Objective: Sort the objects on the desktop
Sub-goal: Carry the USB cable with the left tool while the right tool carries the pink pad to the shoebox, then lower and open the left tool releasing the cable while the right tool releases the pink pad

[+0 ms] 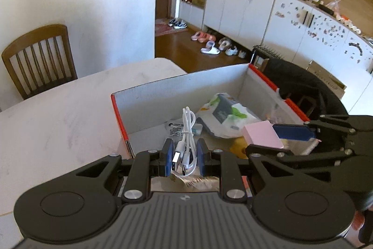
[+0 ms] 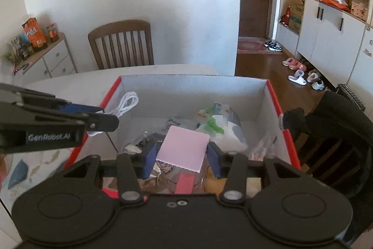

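White and coiled, a USB charging cable (image 1: pixel 185 146) sits clamped between the blue pads (image 1: pixel 168 156) of the left gripper (image 1: pixel 184 156), whose jaws are drawn in narrow around the bundle; the metal plug ends point back toward the camera. The cable hangs over the near left corner of an open cardboard box (image 1: pixel 177 90) with red outer edges and pale inner walls, which stands on a light marble-look table (image 1: pixel 58 113).

Seen from the right wrist, the right gripper (image 2: pixel 183 153) holds a pink sticky-note pad (image 2: pixel 184 147) by its two side edges, the jaws set about as wide as the pad and pressing on it. The pad is tilted and held above the middle of the box, over the things already lying inside. Those include a white plastic packet with green print (image 1: pixel 229 113) toward the far wall, a small printed card (image 1: pixel 176 128) on the box floor, and something yellow (image 1: pixel 239 146) near the front that is too hidden to name. A wooden slat-back chair (image 2: pixel 121 44) stands at the far side of the table.
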{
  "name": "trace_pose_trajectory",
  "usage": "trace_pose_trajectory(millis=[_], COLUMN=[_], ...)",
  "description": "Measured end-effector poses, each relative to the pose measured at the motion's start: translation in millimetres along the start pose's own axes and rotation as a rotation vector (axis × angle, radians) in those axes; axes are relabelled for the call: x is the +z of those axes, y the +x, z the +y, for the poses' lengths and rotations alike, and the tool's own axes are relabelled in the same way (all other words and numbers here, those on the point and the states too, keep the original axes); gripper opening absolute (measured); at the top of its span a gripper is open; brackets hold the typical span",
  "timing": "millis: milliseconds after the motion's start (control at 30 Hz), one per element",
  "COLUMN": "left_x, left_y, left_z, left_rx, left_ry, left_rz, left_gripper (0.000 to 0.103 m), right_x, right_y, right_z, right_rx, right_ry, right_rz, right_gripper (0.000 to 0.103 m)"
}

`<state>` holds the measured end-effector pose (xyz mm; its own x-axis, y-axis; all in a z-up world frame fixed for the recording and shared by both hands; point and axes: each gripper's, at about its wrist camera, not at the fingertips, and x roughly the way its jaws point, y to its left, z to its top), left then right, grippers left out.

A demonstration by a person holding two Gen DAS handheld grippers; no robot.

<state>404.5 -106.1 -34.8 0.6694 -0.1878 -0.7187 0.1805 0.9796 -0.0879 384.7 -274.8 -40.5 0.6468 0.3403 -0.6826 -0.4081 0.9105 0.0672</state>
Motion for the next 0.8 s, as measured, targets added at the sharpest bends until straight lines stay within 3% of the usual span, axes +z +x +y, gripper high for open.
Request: trace_pose_trajectory(millis=[333,800], left_x=[11.2,4.5], left_y=[43.1,70.3], left_z=[1.7,-6.8], left_rx=[-0.002,-0.015], left_ry=[-0.013,0.021], left_rz=[0.106,0.217], left_gripper=[0.020,0.020], right_x=[3.3,-6.6], right_y=[25.7,47.2], right_z=[0.7,-9.4], right_rx=[0.022,0.041], right_ry=[-0.036,-0.036], right_rz=[0.055,0.126], right_gripper=[0.046,0.046])
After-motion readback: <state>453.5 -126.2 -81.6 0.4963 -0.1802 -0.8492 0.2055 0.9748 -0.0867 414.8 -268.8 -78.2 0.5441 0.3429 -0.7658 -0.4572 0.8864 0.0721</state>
